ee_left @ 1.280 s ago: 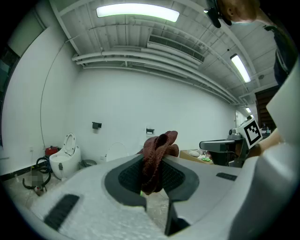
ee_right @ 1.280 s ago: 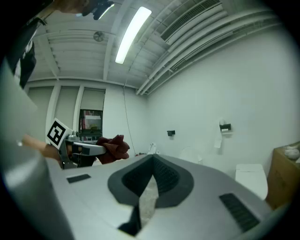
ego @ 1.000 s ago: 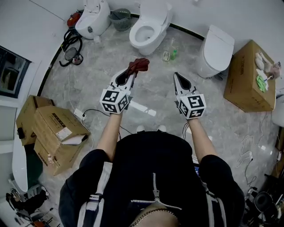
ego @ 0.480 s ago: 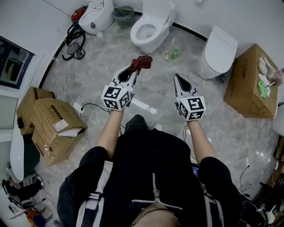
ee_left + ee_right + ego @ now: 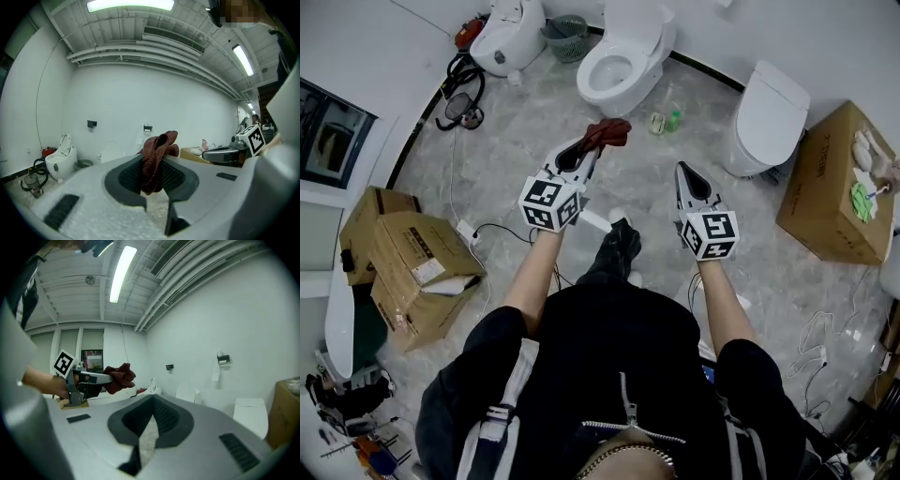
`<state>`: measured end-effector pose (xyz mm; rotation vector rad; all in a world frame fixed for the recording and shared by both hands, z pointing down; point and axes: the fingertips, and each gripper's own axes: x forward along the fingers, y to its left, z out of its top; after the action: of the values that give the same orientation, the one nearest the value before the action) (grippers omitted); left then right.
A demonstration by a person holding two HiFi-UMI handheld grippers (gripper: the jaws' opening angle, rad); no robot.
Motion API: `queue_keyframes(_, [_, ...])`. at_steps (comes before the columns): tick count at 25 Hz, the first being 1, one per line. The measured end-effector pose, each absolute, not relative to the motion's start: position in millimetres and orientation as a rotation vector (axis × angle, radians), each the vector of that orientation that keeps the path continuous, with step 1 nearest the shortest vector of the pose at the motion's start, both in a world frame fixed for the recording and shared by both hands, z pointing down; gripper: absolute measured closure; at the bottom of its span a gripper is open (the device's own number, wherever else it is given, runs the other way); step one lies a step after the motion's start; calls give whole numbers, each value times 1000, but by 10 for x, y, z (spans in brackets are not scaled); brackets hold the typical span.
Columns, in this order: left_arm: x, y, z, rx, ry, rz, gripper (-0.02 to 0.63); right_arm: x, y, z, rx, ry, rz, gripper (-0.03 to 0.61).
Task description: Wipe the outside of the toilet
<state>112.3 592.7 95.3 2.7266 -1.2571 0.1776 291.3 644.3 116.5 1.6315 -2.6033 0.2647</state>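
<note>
Left gripper view: the left gripper [image 5: 157, 161] clamps a dark red cloth [image 5: 159, 143] between its fingers [image 5: 187, 178]; the right gripper [image 5: 152, 401] has fingers together, empty. The toilet [image 5: 619, 66] stands far ahead, its tank cut off in the head view

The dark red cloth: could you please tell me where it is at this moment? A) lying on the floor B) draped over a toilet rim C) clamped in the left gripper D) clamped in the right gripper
C: the dark red cloth is pinched between the fingers of the left gripper.
</note>
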Motion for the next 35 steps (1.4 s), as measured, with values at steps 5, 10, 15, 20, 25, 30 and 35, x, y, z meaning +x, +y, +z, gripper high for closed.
queue_keyframes(5, [1237,5465,1047,2722,-1236,171,549,3015,6024,1272,1644,-2585,294,575])
queue_keyframes(10, [1353,4822,1184,2683,-1233,148,549,3073,5395,1400,1593,-2565,318,575])
queue_keyframes(15, [1371,4070,1295,2677,-1239,178,549,3047,4580,1423,1554,-2550,326,575])
queue_keyframes(20, [1315,3322,1329,2666,-1239,179,549,2987,3816,1389,1537,-2536,321,575])
queue_keyframes(25, [1375,2823,1389,2651,-1217,165,549,3023,3302,1398,1551,-2525,315,575])
queue_keyframes(30, [1483,2533,1432,2651,-1191,162,549,3096,2983,1453,1566,-2512,325,575])
queue_keyframes(35, [1607,2224,1589,2622,-1182,161,549,3153,2623,1518,1560,-2524,318,575])
